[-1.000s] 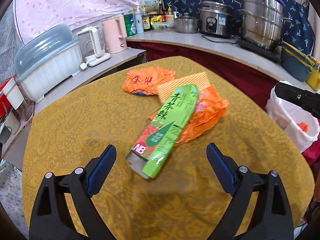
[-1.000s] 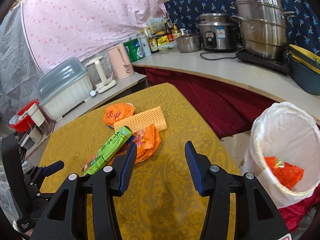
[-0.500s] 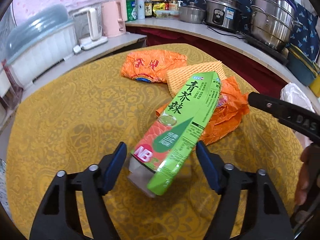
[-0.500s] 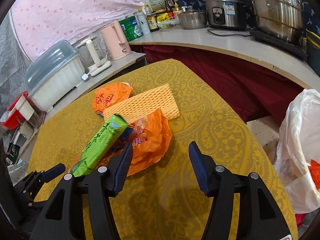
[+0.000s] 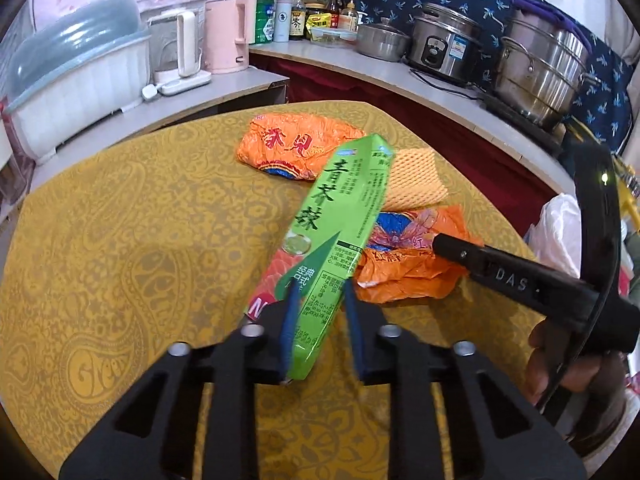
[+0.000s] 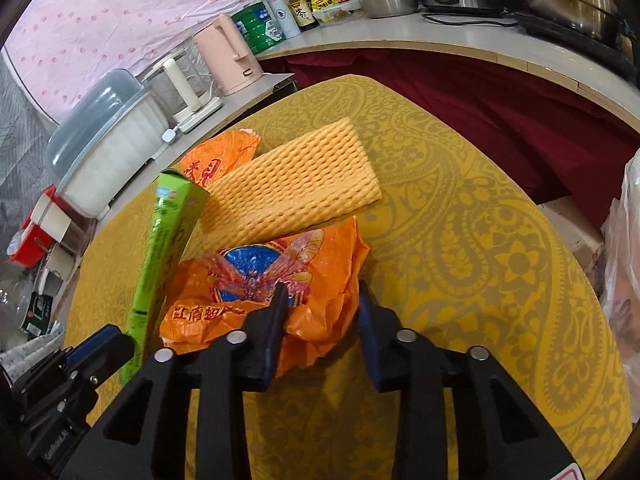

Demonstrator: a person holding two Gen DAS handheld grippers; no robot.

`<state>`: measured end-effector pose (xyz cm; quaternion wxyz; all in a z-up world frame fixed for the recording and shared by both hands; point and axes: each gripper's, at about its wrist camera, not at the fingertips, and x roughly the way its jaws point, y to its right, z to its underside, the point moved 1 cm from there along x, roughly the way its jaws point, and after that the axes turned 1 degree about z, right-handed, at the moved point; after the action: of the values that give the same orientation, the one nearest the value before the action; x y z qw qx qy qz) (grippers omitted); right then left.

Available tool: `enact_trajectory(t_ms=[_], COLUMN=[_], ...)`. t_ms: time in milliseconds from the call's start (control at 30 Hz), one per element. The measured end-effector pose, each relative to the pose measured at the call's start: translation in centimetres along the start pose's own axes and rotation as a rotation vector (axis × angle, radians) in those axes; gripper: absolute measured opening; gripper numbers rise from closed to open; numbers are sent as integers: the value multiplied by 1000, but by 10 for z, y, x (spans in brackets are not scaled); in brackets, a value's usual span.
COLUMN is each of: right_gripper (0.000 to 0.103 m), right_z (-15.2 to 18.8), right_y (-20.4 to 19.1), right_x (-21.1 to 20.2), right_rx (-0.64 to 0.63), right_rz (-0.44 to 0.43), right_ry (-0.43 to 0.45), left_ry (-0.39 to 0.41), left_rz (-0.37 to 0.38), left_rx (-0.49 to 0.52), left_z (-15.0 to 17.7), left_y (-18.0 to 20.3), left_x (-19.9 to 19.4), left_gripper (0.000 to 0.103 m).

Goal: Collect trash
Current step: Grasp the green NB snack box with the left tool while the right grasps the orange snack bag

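Trash on a gold-patterned worktop [image 5: 120,240], catalogued from both wrist views.

Green carton [image 5: 340,216]: long, printed, lying aslant across the heap. Its near end is clamped between the fingers of the left gripper [image 5: 318,324], which are clenched on it. One second earlier those fingers were spread wide with the carton lying free between them; half a second earlier they were half drawn in around it. In the right wrist view the carton [image 6: 168,248] is seen edge-on, its far end raised over the other items.

Orange plastic bag [image 6: 280,292]: crumpled, printed with a blue disc and a winged insect, lying just beside the carton and partly under it. The right gripper [image 6: 320,328] is set over its near edge with bag film between the fingers; the fingers are closing, and whether the pads yet press the film cannot be told. A second earlier this gripper was held well back from the heap with its fingers wider.

Yellow foam net [image 6: 296,192]: flat, lying beyond the bag, touching it.

Second orange wrapper [image 5: 296,148]: at the far side, partly under the net and carton tip.

White bin liner [image 5: 560,232]: beyond the worktop's right edge.

A hand [image 5: 568,364] is seen on the right gripper's handle.
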<state>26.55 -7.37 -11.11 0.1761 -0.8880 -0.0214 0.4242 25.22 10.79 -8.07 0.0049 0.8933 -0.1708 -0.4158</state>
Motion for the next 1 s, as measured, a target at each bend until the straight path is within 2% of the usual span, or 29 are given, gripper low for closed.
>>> enact_trajectory(t_ms=[133,333,467,567,633,767,800,1000], right_gripper=[16,13,13,13,12,11,11,10], right_z=[4,4,7,16,22,32,33,27], right_y=[-4,-7,-5,0,6,10,10,12], right_x=[-10,-45,-65,-77,-83,-95,-99,-107], right_rx=[-17,-51,-55,-39,-16,13,14,1], right_rz=[-4,-3,-7,-15,-35,-79,-84,-78], right_ry=[13,74,84,75,60,51,57,81], left_ry=[-17,-11,-39,-70,-71,-51,-39,-21], left_rz=[-12,-12,26,34,19,-12,-27,-133], left_rx=[-29,-22,6,72,125,218,244,313], left_z=[4,12,21,36,46,60,62,53], left_y=[-5,3,16,35,45,66,70,66], left_x=[-1,-17,-22,-22,-23,-24,-24,-11], left_gripper=[4,3,5,18,35,49,56,57])
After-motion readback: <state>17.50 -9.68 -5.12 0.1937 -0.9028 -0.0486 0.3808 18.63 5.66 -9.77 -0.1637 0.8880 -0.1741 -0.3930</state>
